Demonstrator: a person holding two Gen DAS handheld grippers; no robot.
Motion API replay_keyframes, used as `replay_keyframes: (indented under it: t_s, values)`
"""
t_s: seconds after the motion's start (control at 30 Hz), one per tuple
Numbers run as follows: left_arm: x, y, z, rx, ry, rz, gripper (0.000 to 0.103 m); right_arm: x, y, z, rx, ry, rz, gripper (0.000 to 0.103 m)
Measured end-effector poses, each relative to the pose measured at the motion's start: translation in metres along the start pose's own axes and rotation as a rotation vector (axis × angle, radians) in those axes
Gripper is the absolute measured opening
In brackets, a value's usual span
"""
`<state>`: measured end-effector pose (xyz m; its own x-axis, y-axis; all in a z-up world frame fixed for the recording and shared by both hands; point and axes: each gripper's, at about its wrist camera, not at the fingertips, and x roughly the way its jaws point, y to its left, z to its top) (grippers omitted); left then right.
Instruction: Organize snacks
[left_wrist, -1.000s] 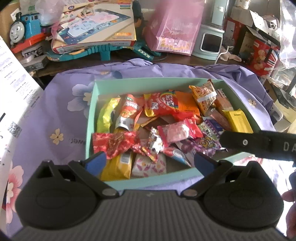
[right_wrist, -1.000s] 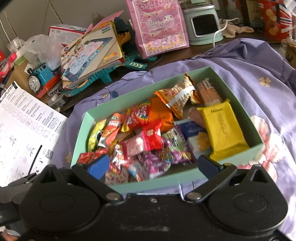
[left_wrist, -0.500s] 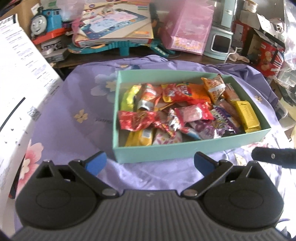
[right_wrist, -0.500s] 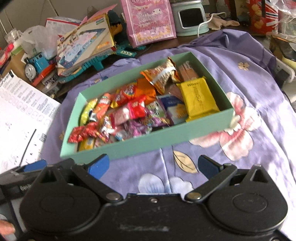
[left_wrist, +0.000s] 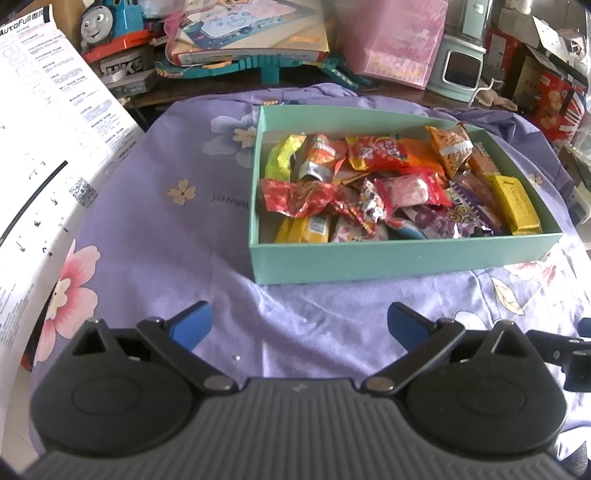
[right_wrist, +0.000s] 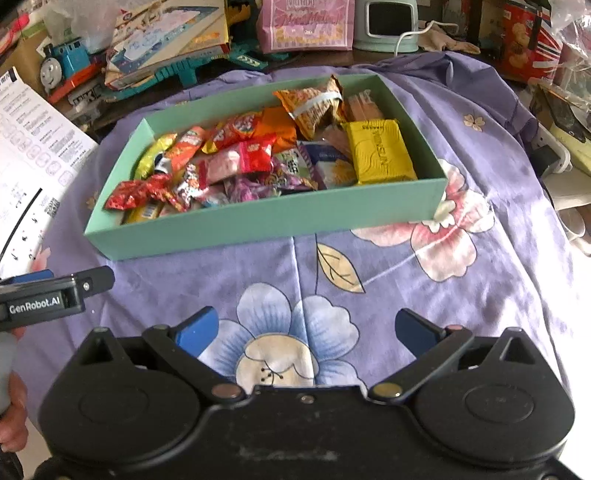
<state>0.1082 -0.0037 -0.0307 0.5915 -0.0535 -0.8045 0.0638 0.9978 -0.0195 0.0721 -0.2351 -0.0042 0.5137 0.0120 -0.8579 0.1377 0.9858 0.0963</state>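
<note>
- Snacks (left_wrist: 388, 184) fill one shallow mint-green box (left_wrist: 402, 258) that sits on a purple flowered cloth (left_wrist: 159, 240) spread over the tabletop; the box's long axis runs left to right across both views, its far right corner angled slightly away.
- One yellow packet (right_wrist: 380, 151) lies at the right end of the box, its long side running front to back along the short end wall.
- One crinkled red wrapper (left_wrist: 299, 197) lies at the left end, stretched along the box's long axis; just behind it one yellow-green packet (left_wrist: 282, 158) stands on a slant near the left wall.
- One pink-and-red packet (left_wrist: 410, 188) lies across the middle, on top of others; one orange striped bag (right_wrist: 314, 103) is propped near the far right corner.
- The wrappers overlap, so a full count is not possible; those beneath the top layer are mostly hidden, and the print on them is too small to read.
- The left gripper (left_wrist: 299, 319) hovers over the cloth in front of the box, well short of it, its blue-tipped fingers (left_wrist: 192, 323) spread wide with nothing between them.
- The right gripper (right_wrist: 306, 330) is likewise over the cloth in front of the box, fingers (right_wrist: 195, 328) parted and holding nothing.
- Behind the cloth: one blue toy train (left_wrist: 107, 22), one pink bag (right_wrist: 306, 22), and a large printed sheet (left_wrist: 44, 122) cut off at the left edge.
</note>
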Motion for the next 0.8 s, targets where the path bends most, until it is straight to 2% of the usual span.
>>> replay_keyframes:
  t_s: [0.2, 0.8]
  values:
    - [0.0047, -0.0005, -0.0029, -0.001, 0.017, -0.001, 0.103, 0.0032, -0.0004, -0.0045, 0.000, 0.016, -0.014, 0.103]
    - [-0.0013, 0.0044, -0.0001, -0.024, 0.005, 0.012, 0.103, -0.0024, -0.0008, -0.0014, 0.001, 0.011, -0.037, 0.103]
